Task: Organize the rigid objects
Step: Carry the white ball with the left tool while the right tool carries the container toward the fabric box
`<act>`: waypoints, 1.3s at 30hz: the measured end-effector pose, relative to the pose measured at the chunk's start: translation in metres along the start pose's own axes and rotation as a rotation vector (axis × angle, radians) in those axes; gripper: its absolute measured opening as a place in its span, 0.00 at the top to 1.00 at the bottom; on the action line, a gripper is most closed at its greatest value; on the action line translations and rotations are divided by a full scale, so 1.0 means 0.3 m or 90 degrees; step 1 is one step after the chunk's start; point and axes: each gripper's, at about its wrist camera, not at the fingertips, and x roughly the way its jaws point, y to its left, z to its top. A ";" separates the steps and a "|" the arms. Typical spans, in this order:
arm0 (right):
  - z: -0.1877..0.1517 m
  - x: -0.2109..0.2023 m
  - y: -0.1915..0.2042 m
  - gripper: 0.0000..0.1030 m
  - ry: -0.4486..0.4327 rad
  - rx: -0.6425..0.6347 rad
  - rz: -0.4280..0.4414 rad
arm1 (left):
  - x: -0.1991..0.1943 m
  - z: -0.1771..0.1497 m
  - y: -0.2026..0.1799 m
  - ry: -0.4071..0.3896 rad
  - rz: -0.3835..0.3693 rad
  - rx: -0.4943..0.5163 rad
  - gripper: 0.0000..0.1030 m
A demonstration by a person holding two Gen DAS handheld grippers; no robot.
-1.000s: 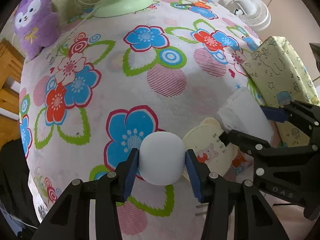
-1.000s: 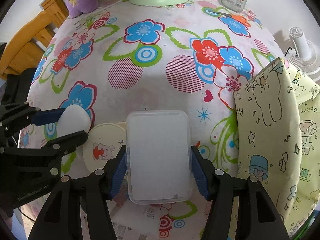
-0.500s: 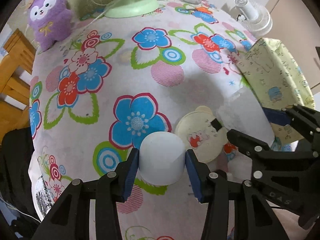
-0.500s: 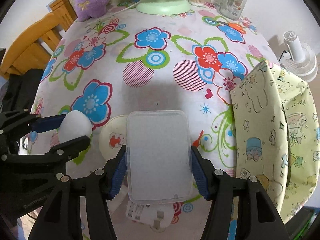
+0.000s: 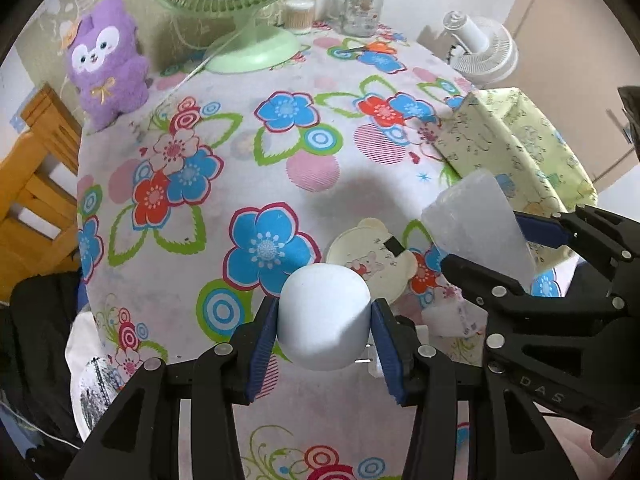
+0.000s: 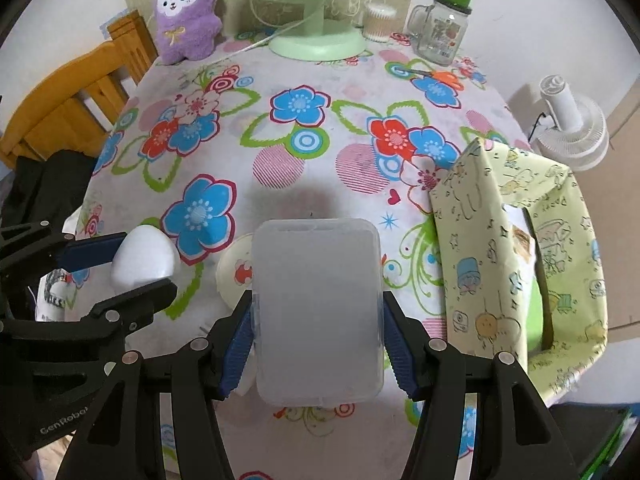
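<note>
Both objects are lifted clear of the floral tablecloth [image 6: 280, 184]. The left gripper [image 5: 324, 328] pinches a white rounded cap [image 5: 323, 322]; the right gripper [image 6: 318, 328] clamps a frosted plastic case [image 6: 318, 308]. Both hang left of the yellow-green fabric bin [image 6: 512, 264]. The next move likely carries them rightward over its opening before letting go.

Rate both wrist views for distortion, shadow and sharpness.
Left wrist view: strong fisheye bulge with a dark corner vignette; the cup is sharp; a soft shadow lies on the cloth. Right wrist view: same bulge; the frosted box is crisp and hides what is behind it; soft shadow on the cloth just beyond it; no harsh glare in either.
</note>
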 end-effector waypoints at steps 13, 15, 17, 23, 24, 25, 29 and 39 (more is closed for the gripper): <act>-0.039 -0.122 0.005 0.39 -0.030 0.016 -0.012 | -0.106 -0.016 -0.037 -0.033 0.000 0.019 0.53; -0.040 -0.132 0.001 0.39 -0.033 0.015 -0.016 | -0.111 -0.014 -0.046 -0.037 0.002 0.021 0.53; -0.039 -0.137 -0.010 0.39 -0.036 0.010 -0.020 | -0.112 -0.008 -0.058 -0.041 0.006 0.020 0.53; -0.027 -0.136 -0.060 0.39 -0.031 0.007 -0.001 | -0.116 0.019 -0.097 -0.051 0.022 0.016 0.53; -0.023 -0.138 -0.069 0.39 -0.032 0.001 0.000 | -0.116 0.024 -0.101 -0.050 0.024 0.013 0.53; -0.019 -0.142 -0.075 0.39 -0.035 -0.007 -0.001 | -0.118 0.032 -0.111 -0.049 0.029 0.007 0.53; -0.001 -0.153 -0.116 0.39 -0.046 -0.031 0.009 | -0.127 0.060 -0.146 -0.054 0.040 -0.003 0.53; 0.049 -0.170 -0.263 0.39 -0.053 -0.054 0.020 | -0.125 0.153 -0.254 -0.063 0.048 -0.026 0.53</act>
